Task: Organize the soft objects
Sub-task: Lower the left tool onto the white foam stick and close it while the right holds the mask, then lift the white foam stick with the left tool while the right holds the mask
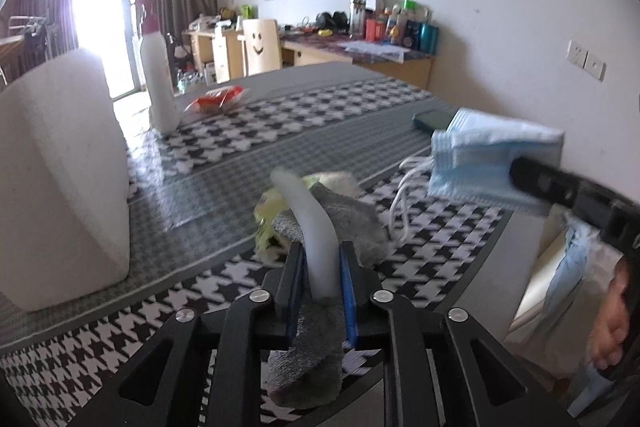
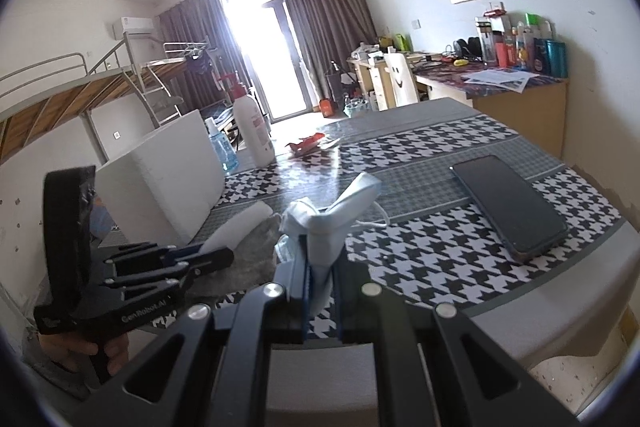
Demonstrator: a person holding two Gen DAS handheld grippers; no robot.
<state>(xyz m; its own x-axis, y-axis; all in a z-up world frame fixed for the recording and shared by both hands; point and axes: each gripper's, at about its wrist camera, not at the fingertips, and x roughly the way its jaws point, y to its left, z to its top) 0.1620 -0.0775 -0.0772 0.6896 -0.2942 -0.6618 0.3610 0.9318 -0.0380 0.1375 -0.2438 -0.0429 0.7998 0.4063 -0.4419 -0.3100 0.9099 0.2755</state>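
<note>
My left gripper is shut on a white foam strip that curves up and forward, above a grey sock and a yellow-green soft thing on the houndstooth tablecloth. My right gripper is shut on a light blue face mask and holds it above the table. In the left wrist view the mask hangs at the right, its white ear loops dangling. The left gripper with the foam strip shows at the left of the right wrist view.
A white foam box stands at the left, behind it a white bottle and a red wrapper. A dark phone lies at the table's right. A small blue bottle stands beside the box. A cluttered desk lines the far wall.
</note>
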